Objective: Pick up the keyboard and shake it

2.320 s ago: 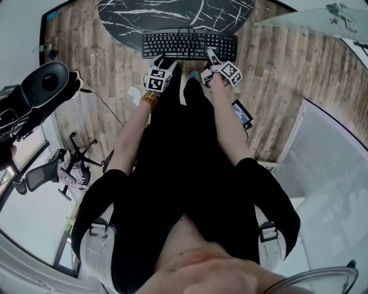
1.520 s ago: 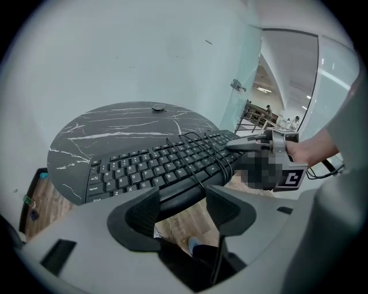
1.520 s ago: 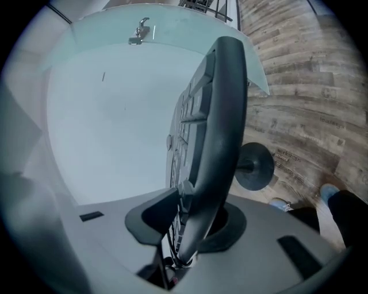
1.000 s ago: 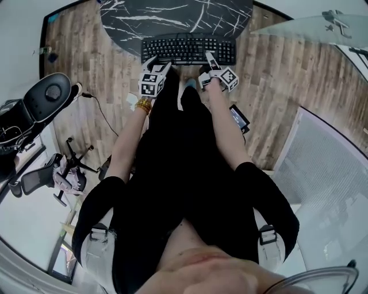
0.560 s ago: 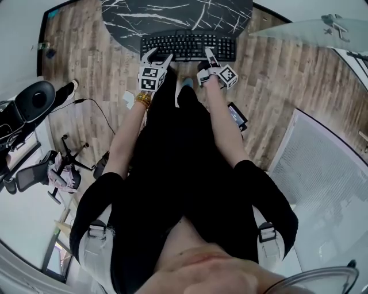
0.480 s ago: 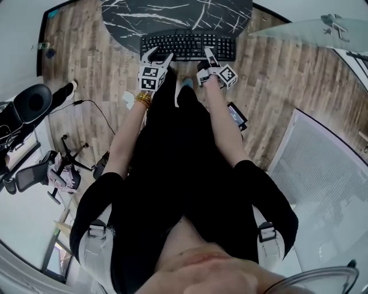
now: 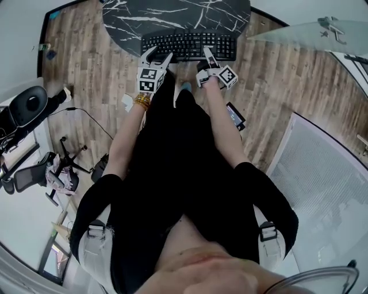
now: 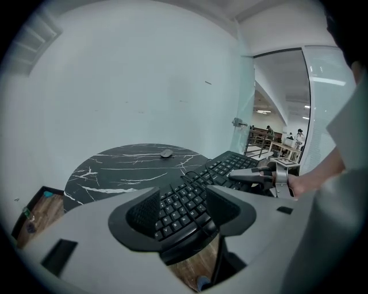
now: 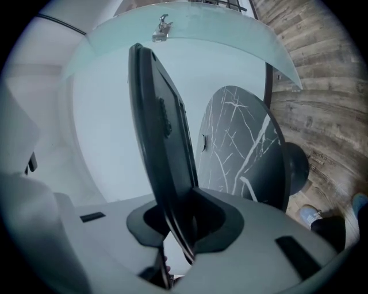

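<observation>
The black curved keyboard (image 7: 190, 45) hangs in the air at the near edge of the round black marble table (image 7: 172, 14). My right gripper (image 7: 207, 53) is turned on its side and shut on the keyboard's near right edge. In the right gripper view the board (image 9: 158, 120) stands edge-on, pinched between the pads, with the right gripper (image 9: 175, 221) around it. My left gripper (image 7: 157, 55) has its jaws wide apart over the keyboard's left end. Keys (image 8: 178, 204) show between the pads of the left gripper (image 8: 183, 209); I see no pad pressing. A cable loops over the keys.
A mouse (image 8: 167, 154) lies far back on the table (image 8: 115, 172). On the wood floor are a black office chair (image 7: 26, 109) at left, a floor cable (image 7: 86, 112) and a dark flat device (image 7: 236, 116). A frosted glass panel (image 7: 322, 189) stands at right.
Both grippers have risen together with the keyboard, which now hangs higher at the table's edge. The right grip and the left jaws' spread look unchanged.
</observation>
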{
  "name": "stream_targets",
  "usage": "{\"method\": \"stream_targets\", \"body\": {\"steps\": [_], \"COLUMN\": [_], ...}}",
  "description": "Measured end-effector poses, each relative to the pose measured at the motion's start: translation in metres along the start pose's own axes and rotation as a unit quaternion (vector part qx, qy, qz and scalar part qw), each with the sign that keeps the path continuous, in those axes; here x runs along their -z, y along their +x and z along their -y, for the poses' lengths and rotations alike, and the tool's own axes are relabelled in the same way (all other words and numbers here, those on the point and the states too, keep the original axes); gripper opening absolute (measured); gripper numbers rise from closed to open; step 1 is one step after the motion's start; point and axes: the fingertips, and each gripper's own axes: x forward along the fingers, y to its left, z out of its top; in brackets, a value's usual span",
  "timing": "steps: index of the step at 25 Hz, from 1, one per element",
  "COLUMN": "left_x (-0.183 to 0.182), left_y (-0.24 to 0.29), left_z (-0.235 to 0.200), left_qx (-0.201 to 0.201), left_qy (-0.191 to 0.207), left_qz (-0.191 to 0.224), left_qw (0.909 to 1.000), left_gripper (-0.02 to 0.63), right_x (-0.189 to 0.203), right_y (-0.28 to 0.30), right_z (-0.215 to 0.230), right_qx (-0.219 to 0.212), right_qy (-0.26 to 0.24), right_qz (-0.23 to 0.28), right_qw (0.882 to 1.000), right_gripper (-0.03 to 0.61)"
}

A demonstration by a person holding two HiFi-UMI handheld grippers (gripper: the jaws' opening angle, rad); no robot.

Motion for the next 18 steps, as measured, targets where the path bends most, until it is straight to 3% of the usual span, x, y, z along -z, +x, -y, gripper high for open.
{"method": "stream_targets", "body": {"steps": [8,18], "left_x": [-0.027,-0.107], "left_y": [-0.007,-0.027], "left_z": [-0.008,-0.013], "left_qx": [-0.015,-0.033], "left_qy": [0.003,0.016], "left_qz": [0.025,0.112], "left_qw": [0.9996,0.9930], "left_gripper": [0.255,0.255], "right_x": [-0.020,-0.048], "right_y": [0.014,0.035], "right_z": [-0.043,-0.143], "right_qx": [-0.054,-0.159], "right_qy": [-0.019,-0.045], "right_qz": [0.000,0.019], "right_qw": [0.998,0.986], "right_gripper": [0.081,0.081]}}
